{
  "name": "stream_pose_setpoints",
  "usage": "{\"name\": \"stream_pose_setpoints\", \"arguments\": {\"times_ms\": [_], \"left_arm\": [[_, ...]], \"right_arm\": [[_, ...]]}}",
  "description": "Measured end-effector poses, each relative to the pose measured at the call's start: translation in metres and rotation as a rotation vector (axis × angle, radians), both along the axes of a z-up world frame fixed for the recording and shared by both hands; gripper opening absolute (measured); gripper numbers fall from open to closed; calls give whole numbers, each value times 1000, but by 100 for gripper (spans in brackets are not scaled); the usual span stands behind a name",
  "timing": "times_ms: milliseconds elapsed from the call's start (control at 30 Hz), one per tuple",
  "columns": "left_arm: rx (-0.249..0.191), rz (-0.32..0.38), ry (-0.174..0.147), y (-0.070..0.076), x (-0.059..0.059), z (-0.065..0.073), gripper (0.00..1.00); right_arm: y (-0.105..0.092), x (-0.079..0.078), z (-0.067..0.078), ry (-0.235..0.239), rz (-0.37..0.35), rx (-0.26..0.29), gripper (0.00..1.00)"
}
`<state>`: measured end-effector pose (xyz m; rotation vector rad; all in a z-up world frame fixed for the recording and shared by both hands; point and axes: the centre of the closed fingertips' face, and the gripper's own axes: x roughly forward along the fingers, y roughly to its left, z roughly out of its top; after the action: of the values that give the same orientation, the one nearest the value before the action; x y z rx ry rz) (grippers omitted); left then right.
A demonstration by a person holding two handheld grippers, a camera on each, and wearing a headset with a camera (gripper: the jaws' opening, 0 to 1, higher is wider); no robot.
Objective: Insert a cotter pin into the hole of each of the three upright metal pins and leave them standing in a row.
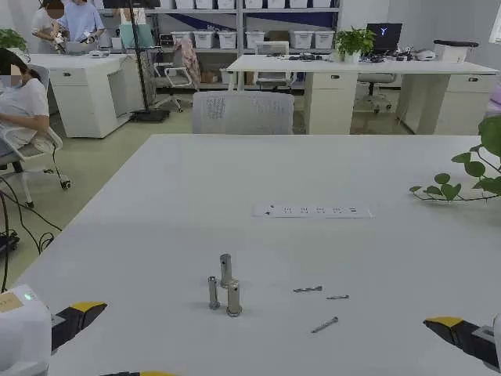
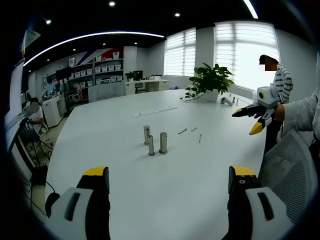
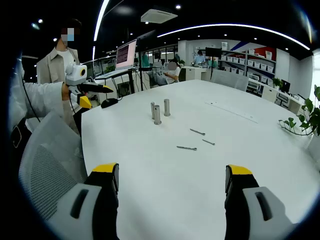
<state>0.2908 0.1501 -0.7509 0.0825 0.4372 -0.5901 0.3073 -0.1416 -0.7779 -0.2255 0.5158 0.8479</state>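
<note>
Left gripper [image 2: 167, 175] and right gripper [image 3: 170, 172] both released, empty; cotter pins [image 1: 324, 324] lie flat right of the upright metal pins [image 1: 233, 298], nearer the right gripper.

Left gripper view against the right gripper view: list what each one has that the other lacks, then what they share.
Left gripper view: bright windows with blinds, a person in a striped top, and the right claw held off the table's side. Right gripper view: a monitor, a ceiling vent, and the left claw. Shared: three upright metal pins in a cluster and three cotter pins lying loose on the white table.
</note>
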Motion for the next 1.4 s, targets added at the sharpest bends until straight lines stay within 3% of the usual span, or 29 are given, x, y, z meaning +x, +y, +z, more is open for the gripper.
{"name": "stream_pose_setpoints", "arguments": {"times_ms": [1400], "left_arm": [[4,7,0,1,1,-1,100]], "right_arm": [[-2,1,-1,1,-6,4,90]]}}
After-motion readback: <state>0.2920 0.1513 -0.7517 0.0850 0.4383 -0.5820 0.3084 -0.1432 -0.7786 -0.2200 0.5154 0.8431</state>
